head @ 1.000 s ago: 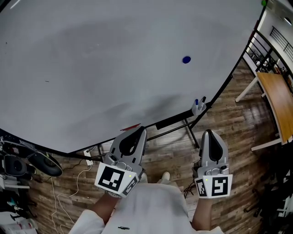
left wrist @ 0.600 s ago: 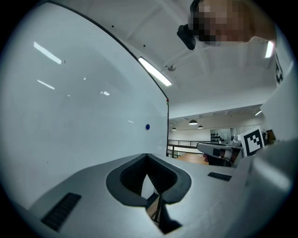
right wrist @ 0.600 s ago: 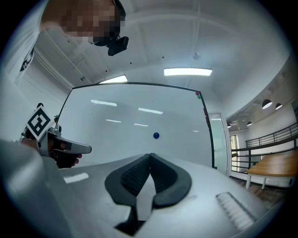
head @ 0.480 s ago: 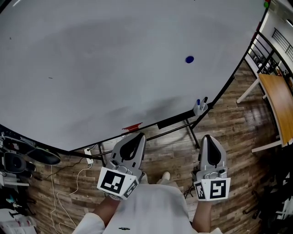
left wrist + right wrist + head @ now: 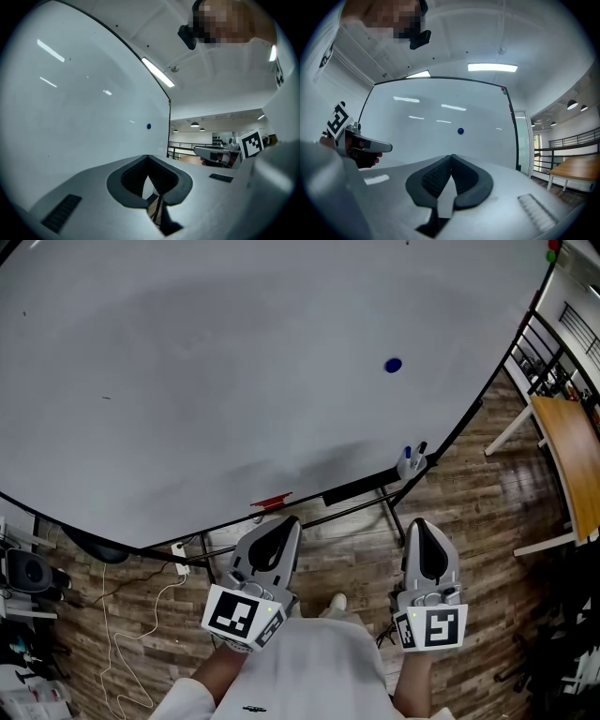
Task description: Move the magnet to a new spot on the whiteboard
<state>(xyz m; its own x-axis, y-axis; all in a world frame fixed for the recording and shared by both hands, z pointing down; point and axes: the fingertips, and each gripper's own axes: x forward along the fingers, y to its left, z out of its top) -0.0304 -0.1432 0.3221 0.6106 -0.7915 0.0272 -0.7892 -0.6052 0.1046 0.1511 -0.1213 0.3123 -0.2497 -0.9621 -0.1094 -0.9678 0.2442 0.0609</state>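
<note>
The whiteboard (image 5: 234, 381) is seen bare across nearly its whole face. Only a blue magnet (image 5: 393, 365) is stuck near the right edge, and free surface is found around it on every side. Along the lower edge, passage is narrowed by a red item (image 5: 272, 501), a dark tray (image 5: 356, 486) and a cup of markers (image 5: 410, 463) toward the lower right corner. The left claw (image 5: 284, 523) and right claw (image 5: 419, 524) are held closed below that edge, apart from the board, with open air between. Room at the right is bounded by a wooden table (image 5: 567, 456) and a railing (image 5: 532, 340). Cables (image 5: 117, 643) are strewn over the floor (image 5: 469, 484) at the left.
</note>
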